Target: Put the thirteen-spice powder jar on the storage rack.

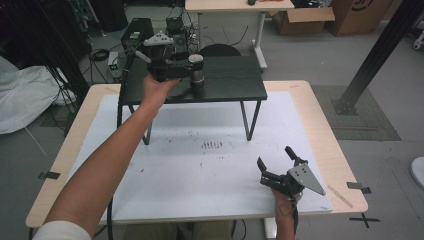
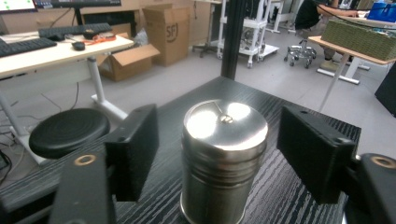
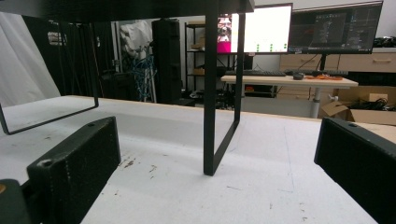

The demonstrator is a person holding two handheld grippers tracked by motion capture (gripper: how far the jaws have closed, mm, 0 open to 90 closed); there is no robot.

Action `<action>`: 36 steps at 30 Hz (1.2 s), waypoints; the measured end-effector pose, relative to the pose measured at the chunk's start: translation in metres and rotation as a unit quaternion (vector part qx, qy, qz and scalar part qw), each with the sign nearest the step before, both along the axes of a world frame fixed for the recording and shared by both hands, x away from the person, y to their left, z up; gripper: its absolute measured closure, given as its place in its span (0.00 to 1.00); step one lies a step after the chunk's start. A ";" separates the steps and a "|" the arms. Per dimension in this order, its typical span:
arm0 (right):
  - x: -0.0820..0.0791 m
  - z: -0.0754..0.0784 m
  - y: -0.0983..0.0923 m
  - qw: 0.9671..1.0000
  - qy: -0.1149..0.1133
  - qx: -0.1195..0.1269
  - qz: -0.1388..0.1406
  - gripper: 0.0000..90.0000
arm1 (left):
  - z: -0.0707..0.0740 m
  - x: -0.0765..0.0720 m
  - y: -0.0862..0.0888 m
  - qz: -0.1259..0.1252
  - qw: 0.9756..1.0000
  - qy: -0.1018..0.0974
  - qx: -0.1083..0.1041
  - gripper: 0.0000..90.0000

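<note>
Left gripper view: the left claw (image 2: 215, 154) stands wide around a steel canister (image 2: 223, 161), untouched; right claw (image 1: 276, 162) gapes empty near the desk's (image 1: 320, 125) front right corner.

The high view looks forward and down over the whole table (image 1: 320, 130) from the person's side. The left gripper view sits close above the black shelf (image 2: 299, 116), facing a metal can (image 2: 223, 158) between its jaws. The right gripper view rides low on the white mat (image 3: 261, 154), looking up under that same shelf, at its legs.
</note>
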State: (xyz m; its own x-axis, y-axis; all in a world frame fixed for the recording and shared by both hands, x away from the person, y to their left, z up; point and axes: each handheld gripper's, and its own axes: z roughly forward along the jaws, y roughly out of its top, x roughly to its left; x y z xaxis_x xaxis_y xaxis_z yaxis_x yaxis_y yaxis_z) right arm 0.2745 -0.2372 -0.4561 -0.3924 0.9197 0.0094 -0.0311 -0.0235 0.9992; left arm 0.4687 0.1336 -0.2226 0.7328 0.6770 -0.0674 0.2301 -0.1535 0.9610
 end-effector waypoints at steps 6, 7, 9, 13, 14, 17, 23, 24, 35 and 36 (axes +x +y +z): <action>0.000 0.000 0.000 1.000 0.001 0.000 0.000 0.00 | -0.002 -0.005 0.009 -0.001 1.000 -0.002 -0.014 0.25; 0.000 0.000 0.000 1.000 0.000 0.000 0.000 0.00 | -0.003 -0.007 0.011 0.001 1.000 -0.003 -0.017 0.23; 0.000 0.000 0.000 1.000 0.001 0.000 0.000 0.00 | -0.005 -0.010 0.015 0.001 1.000 -0.003 -0.018 0.18; 0.000 0.000 0.000 1.000 0.002 0.000 0.000 0.00 | -0.005 -0.018 0.022 0.001 1.000 -0.011 -0.029 0.11; 0.000 0.000 0.000 1.000 0.002 0.000 0.000 0.00 | -0.005 -0.020 0.023 0.001 0.999 -0.014 -0.031 0.11; 0.000 0.000 0.000 1.000 0.002 -0.001 0.000 0.00 | -0.005 -0.025 0.028 -0.005 0.999 -0.016 -0.032 0.07; 0.000 0.000 0.000 1.000 0.001 0.003 0.001 0.00 | -0.007 -0.041 0.037 -0.009 0.999 -0.026 -0.039 0.04; 0.000 0.000 0.000 1.000 0.001 0.003 0.001 0.00 | -0.007 -0.041 0.037 -0.009 0.999 -0.026 -0.039 0.03; 0.000 0.000 -0.001 1.000 0.003 0.007 0.003 0.00 | -0.008 -0.067 0.049 -0.003 0.998 -0.051 -0.046 0.01; 0.000 0.000 -0.001 1.000 0.003 0.007 0.003 0.00 | -0.008 -0.069 0.050 -0.002 0.998 -0.053 -0.045 0.01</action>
State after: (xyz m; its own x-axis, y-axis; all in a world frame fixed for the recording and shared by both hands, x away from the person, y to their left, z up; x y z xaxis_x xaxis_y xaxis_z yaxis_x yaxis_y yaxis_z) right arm 0.2747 -0.2383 -0.4562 -0.3983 0.9169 0.0252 -0.0242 -0.0380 0.9990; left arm 0.3994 0.1837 -0.2305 0.7423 0.6682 -0.0494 0.1250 -0.0656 0.9900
